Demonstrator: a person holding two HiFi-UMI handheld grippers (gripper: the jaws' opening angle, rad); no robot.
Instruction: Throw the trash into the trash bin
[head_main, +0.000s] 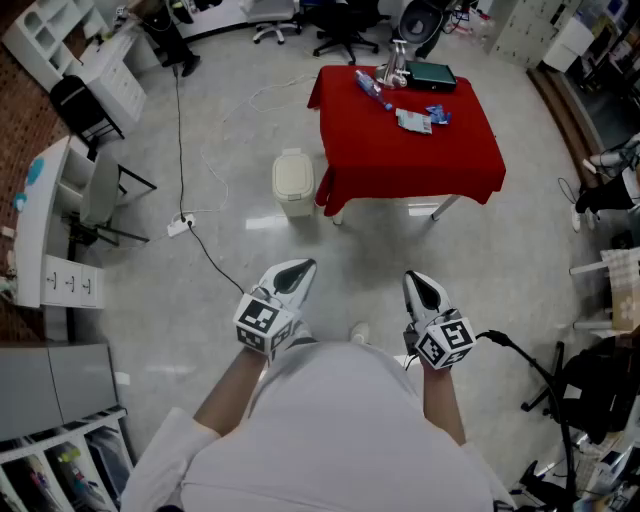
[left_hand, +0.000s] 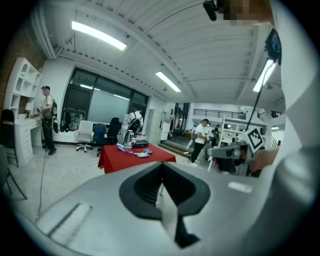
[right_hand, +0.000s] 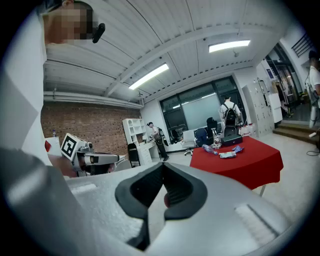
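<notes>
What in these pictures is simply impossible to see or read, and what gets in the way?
- Inside of the trash bin: head view, its lid covers it.
- Print on the wrappers on the red tablecloth: too small in every view.
- Label of the bottle: head view, too small.
- Table legs: head view, the cloth hides all but their lower ends.

No lettering, label, brand or number is legible anywhere here.
</notes>
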